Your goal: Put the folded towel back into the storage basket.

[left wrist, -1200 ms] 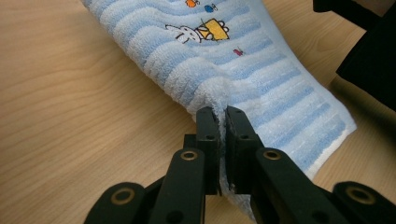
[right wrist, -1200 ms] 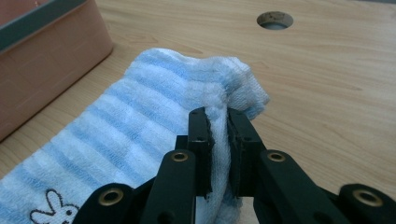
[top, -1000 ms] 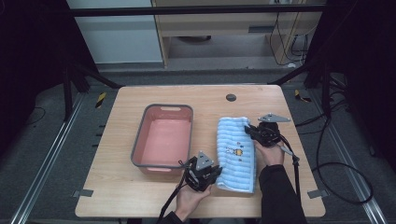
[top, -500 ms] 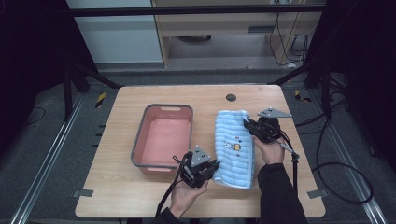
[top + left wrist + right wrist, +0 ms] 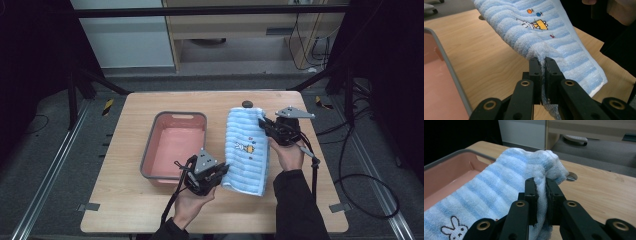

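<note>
A blue and white striped towel (image 5: pixel 247 147) with a small embroidered picture hangs stretched above the table between both grippers. My left gripper (image 5: pixel 220 172) is shut on its near left corner; in the left gripper view the cloth (image 5: pixel 549 32) is pinched between the jaws of the left gripper (image 5: pixel 543 60). My right gripper (image 5: pixel 263 123) is shut on the far right corner, and the bunched towel (image 5: pixel 499 185) rises over the closed jaws of the right gripper (image 5: pixel 541 181). The towel's near right corner droops toward the table.
A pink tub with a grey rim (image 5: pixel 150 155) stands on the wooden table (image 5: pixel 115 200), just left of the towel and close to my left hand. A round hole (image 5: pixel 246 104) marks the table's far edge. Dark frame legs stand around the table.
Both grippers have lifted the towel off the table and carried it left, toward the tub. The left gripper has drawn back from over the towel to its near left corner.
</note>
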The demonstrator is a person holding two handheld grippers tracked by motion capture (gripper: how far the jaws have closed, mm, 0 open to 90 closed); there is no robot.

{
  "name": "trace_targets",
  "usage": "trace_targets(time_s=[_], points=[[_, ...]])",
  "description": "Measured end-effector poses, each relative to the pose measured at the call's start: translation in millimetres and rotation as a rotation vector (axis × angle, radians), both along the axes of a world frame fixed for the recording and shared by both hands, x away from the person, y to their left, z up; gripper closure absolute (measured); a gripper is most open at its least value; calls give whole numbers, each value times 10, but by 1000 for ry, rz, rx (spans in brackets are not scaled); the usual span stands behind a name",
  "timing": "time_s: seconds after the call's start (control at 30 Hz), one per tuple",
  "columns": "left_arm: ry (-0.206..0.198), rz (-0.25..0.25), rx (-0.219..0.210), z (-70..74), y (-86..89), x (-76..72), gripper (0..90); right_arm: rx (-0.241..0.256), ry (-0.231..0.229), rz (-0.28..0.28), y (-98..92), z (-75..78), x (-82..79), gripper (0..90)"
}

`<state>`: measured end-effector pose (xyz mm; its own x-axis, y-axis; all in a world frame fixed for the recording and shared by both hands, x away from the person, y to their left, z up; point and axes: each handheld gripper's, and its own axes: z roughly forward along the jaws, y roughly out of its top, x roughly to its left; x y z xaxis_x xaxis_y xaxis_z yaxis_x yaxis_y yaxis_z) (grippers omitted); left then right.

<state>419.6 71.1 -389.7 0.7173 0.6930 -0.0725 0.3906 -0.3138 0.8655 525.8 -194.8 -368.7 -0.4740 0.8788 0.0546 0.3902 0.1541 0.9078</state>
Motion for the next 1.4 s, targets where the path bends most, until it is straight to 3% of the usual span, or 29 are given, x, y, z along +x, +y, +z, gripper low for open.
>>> trace_targets(time_s=[0.87, 1.4], points=[[-65, 59, -21, 413, 484, 59, 854, 10, -74, 47, 472, 500, 107, 816], [-82, 122, -38, 500, 866, 94, 854, 10, -86, 91, 858, 579, 254, 815]])
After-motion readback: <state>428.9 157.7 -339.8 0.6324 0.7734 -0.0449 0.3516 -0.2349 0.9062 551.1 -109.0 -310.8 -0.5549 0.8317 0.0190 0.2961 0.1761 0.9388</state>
